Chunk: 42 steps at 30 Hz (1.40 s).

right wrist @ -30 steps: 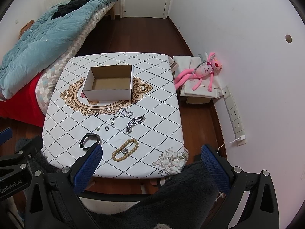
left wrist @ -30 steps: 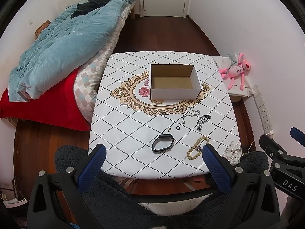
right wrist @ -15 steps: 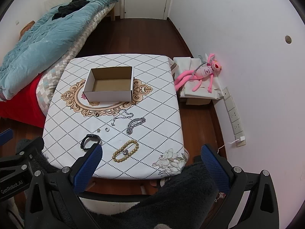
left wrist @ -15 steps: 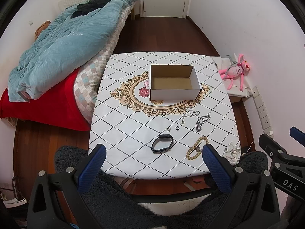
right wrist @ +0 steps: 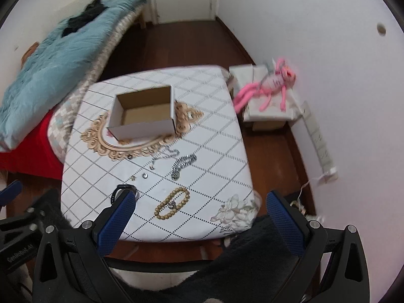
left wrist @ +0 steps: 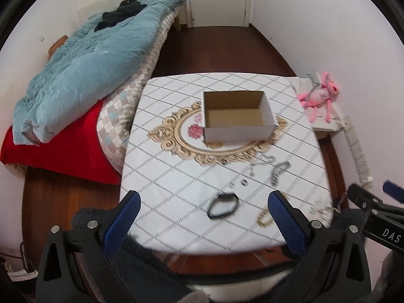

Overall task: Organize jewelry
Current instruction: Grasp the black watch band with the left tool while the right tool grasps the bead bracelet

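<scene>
I hold my left gripper [left wrist: 202, 203] and right gripper [right wrist: 200, 203] above the desk's [right wrist: 222, 131] near edge, both with fingers wide apart, holding nothing. The open box [right wrist: 145, 112] sits toward the far edge. Bead bracelet [right wrist: 173, 203], black band [left wrist: 222, 204] and chains [right wrist: 183, 165] lie between box and near edge.

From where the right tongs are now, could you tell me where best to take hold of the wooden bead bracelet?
Grip the wooden bead bracelet across one strand of its loop, probably the near arc, coming straight down from above. It lies flat on the table as an open oval, apart from the other pieces, so one finger can drop inside the loop.
</scene>
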Tool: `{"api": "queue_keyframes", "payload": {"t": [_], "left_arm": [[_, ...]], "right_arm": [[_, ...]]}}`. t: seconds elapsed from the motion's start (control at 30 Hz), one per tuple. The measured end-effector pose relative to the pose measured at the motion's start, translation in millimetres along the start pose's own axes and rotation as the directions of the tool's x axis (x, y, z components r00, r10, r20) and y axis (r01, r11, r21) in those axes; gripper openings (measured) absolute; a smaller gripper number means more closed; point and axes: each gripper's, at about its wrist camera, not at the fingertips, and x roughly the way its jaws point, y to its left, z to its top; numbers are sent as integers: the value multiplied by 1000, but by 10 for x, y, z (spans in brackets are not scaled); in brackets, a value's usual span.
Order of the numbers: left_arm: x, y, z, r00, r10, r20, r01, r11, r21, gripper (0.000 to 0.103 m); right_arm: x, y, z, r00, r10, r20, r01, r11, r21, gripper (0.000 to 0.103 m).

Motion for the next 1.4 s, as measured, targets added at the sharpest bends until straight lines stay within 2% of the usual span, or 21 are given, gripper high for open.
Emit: {"api": "queue_keyframes", "payload": {"t": [0.1,0.2,0.33,0.47,0.6,0.83,0.97,1.07,1.13,1.27,1.4], "left_arm": [[394,15,30,998,57,-20,-57,998,17,102],[765,47,-10,995,43,-86,-42,999,19,102],[1150,9,-97,987,36,-156,-29,999,46,89],[1407,-37,-180,977,19,-211,-7,998,61,80],[1595,-69,-234,968,-4,-251,22,997,70,77],[1783,-98,-297,955,-24,-294,51,995,83,77],[1840,-111,-318,951,-49,-306,78,994,81,73],[1888,-125,-330,946,-63,-318,95,992,87,60],[1934,-151,-347,938,-70,-339,107,990,92,44],[2009,-169,-382,931,-75,-358,115,989,93,34],[2083,-153,-428,922,-93,-376,131,988,77,9]], "right_arm": [[423,-63,-11,998,6,-69,-3,999,48,103],[857,-77,-66,991,-8,-133,18,997,74,102],[1406,-64,-181,975,-15,-224,35,996,87,89],[1788,7,-293,959,-15,-283,43,995,95,82],[1991,86,-372,947,-8,-321,39,995,90,76],[2163,169,-428,938,16,-347,22,994,106,70],[2217,219,-441,933,23,-359,17,994,109,65],[2269,224,-449,927,37,-373,7,993,116,58],[2301,229,-471,923,49,-381,-1,992,124,49],[2334,214,-456,926,44,-375,3,992,123,46],[2351,188,-433,930,34,-366,10,993,118,43]]}}
